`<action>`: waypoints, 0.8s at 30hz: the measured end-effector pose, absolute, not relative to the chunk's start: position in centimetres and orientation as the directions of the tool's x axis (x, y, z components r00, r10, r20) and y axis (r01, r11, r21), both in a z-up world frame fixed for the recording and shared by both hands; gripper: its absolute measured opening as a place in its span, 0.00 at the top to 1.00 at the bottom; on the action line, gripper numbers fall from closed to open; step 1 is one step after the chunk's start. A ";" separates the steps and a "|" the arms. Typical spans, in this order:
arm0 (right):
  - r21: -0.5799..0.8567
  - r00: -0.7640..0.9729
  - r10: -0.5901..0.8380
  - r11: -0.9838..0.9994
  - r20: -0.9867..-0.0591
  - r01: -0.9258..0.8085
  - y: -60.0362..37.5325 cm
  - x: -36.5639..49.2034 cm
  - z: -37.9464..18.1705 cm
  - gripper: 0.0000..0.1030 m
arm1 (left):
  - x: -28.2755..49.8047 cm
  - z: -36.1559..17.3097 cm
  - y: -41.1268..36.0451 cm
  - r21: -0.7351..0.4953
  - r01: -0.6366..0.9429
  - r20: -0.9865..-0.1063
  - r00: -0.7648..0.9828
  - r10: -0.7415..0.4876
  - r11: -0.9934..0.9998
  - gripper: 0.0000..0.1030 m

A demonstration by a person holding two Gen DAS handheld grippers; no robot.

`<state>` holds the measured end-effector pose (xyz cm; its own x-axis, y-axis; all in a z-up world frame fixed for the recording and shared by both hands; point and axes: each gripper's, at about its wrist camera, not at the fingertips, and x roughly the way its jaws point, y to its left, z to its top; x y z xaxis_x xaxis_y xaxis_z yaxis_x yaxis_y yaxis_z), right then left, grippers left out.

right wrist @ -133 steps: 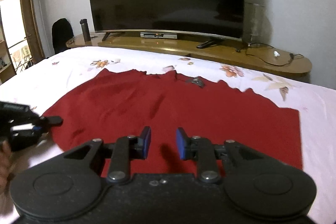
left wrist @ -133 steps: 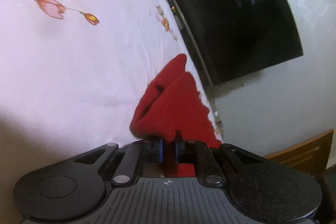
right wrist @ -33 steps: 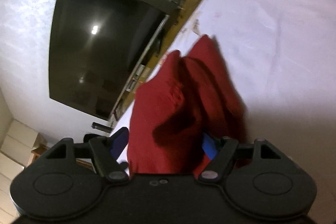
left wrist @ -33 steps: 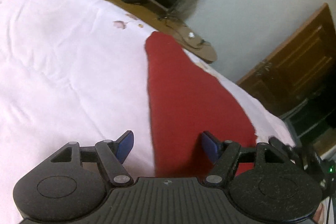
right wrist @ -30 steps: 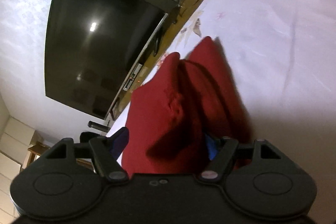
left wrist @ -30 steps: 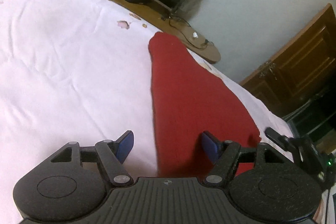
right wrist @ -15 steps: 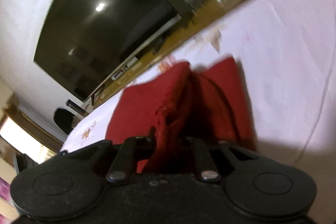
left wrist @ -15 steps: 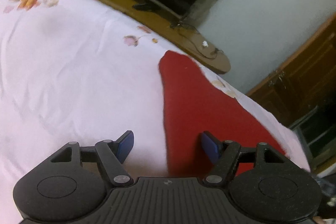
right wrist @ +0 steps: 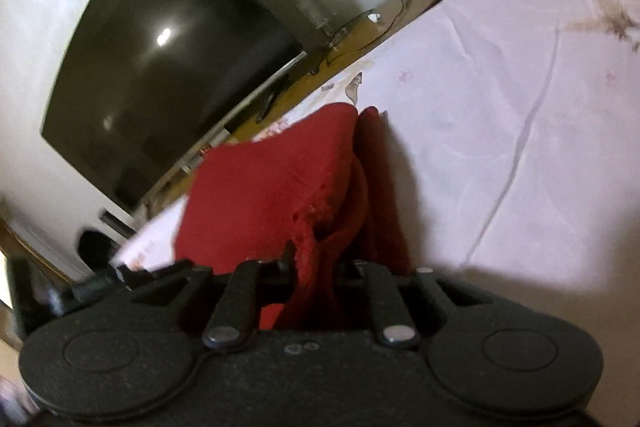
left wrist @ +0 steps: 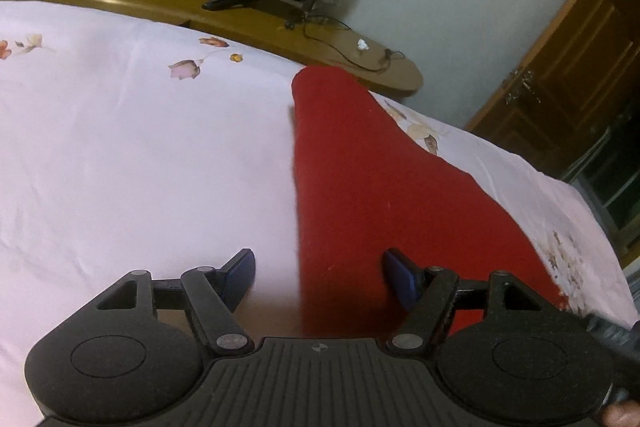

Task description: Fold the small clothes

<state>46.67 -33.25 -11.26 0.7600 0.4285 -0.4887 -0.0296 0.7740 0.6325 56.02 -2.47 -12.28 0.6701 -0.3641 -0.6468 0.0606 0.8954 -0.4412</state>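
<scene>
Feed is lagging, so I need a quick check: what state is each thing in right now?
Red garment: folded into a long strip on the bedsheet, its near end bunched and lifted.
Left gripper: open, over the garment's edge, gripping nothing.
Right gripper: fingers pinch bunched red cloth, now opening slightly.
Television: screen dark.

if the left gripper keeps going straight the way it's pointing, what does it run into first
Most likely the red cloth: the open left gripper straddles its left edge and tilts down at it, with the floral bedsheet just beside. Depth is hard to judge here.
</scene>
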 end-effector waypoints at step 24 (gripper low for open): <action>0.250 0.889 0.248 0.955 -0.385 -0.158 -30.7 49.5 -9.0 0.91 | 60.3 -11.6 -3.2 -0.360 0.070 -0.649 0.698 -0.303 0.930 0.31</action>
<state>49.45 -30.70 -9.00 0.8889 0.2479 -0.3852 -0.1581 0.9553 0.2500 60.31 -3.15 -11.57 0.6976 -0.3032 -0.6491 0.0696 0.9304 -0.3598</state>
